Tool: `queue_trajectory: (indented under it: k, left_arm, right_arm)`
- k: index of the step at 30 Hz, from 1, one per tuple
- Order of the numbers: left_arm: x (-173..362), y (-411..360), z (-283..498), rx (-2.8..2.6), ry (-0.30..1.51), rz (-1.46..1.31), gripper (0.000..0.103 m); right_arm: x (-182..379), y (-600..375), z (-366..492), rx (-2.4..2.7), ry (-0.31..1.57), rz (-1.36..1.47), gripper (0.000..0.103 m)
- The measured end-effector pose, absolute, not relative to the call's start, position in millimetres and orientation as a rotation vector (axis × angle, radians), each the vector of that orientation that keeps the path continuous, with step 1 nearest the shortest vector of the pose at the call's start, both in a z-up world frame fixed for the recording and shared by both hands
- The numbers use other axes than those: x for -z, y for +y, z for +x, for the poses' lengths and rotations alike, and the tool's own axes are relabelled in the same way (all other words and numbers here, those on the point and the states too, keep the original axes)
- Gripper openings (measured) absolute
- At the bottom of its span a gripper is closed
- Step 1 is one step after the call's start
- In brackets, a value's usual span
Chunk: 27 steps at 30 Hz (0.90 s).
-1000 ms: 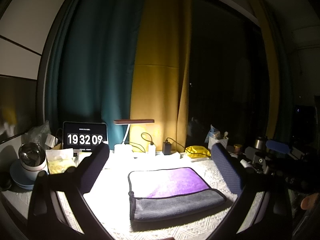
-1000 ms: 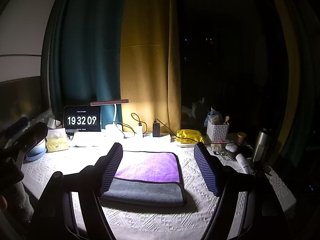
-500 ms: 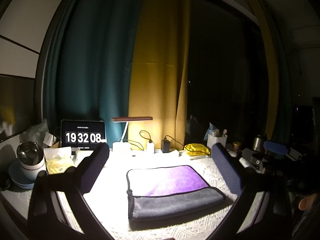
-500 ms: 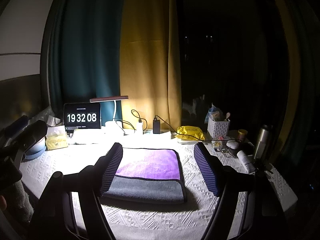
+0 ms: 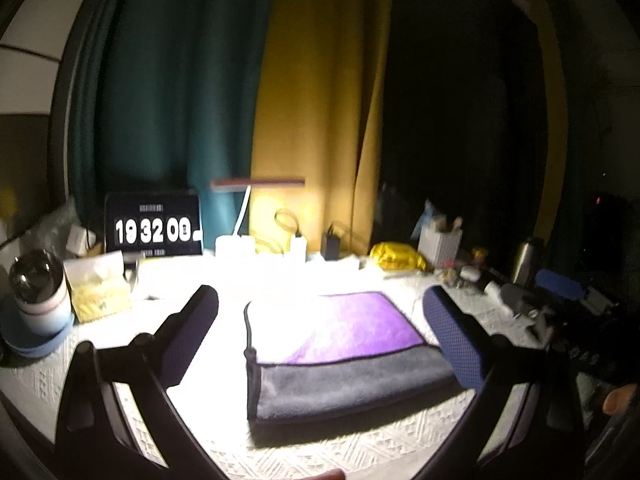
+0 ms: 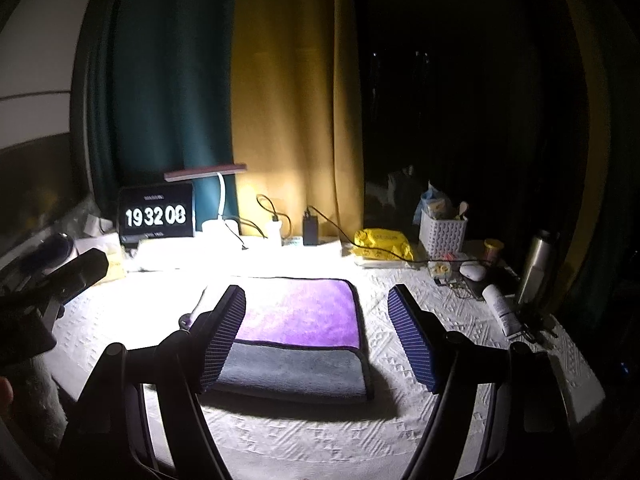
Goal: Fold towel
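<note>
We see the towel [image 6: 298, 336] as plush, matt cloth, its purple face fluffy and its grey flap soft, edged with dark stitched binding. Beneath the towel, the tablecloth [image 6: 400, 432] looks like white woven fabric with a raised, rough pattern. The fingertips [image 6: 412, 340] of the right gripper [image 6: 316, 338] carry blue ribbed rubbery pads. To the towel's right, a flask [image 6: 536, 268] shines like brushed metal; behind the towel, a packet [image 6: 384, 242] looks like glossy yellow plastic
</note>
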<state>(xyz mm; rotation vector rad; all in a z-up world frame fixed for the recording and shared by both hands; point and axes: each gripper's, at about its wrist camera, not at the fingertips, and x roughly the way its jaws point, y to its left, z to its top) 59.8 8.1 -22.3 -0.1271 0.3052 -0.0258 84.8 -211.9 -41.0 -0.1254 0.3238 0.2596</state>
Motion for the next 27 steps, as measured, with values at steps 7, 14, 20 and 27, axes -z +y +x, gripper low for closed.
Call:
queue_trajectory:
  k: [7,14,20,27]
  left_arm:
    - [65,20,114,0.007,0.479,-0.144,0.102]
    - [92,29,143,0.013,0.585,-0.161,0.102]
    - [116,32,167,0.045,0.674,-0.187,0.102]
    - [145,33,184,0.068,0.758,-0.203,0.085]
  right_arm:
    - [62,-229,133,-0.223,0.439,-0.128,0.077]
    - [82,-238,169,-0.199,0.514,-0.133,0.077]
    - [102,-243,199,-0.195,0.594,-0.122,0.077]
    - [127,-243,225,-0.217,0.677,-0.111,0.075]
